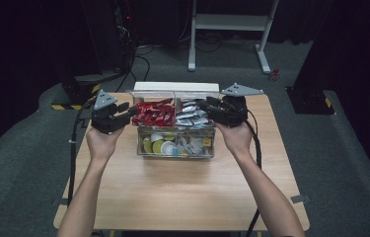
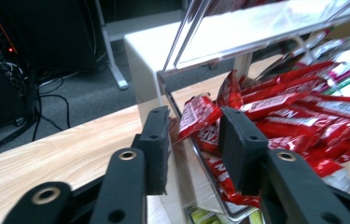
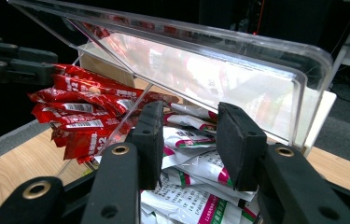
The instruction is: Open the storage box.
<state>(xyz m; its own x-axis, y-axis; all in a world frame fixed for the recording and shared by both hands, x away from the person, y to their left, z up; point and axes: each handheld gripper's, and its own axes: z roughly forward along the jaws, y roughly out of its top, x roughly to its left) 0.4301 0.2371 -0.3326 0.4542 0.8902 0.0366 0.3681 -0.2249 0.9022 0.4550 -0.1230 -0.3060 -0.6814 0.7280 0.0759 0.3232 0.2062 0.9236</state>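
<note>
Centrally, a clear acrylic organiser box (image 1: 175, 143) stands on the wooden table (image 1: 172, 197), its lid (image 3: 200, 60) raised at the back. Front compartments: round yellow and white items, small packets. Upper left compartment: red sachets (image 1: 154, 113); upper right: silver-white sachets (image 1: 192, 116). Left gripper (image 2: 193, 140) at the box's left wall, jaws part open and straddling that wall, pads not seen pressing. Right gripper (image 3: 189, 140) at the box's right end, jaws part open over the silver-white sachets, holding nothing. White stand (image 1: 175, 87) just behind the box.
</note>
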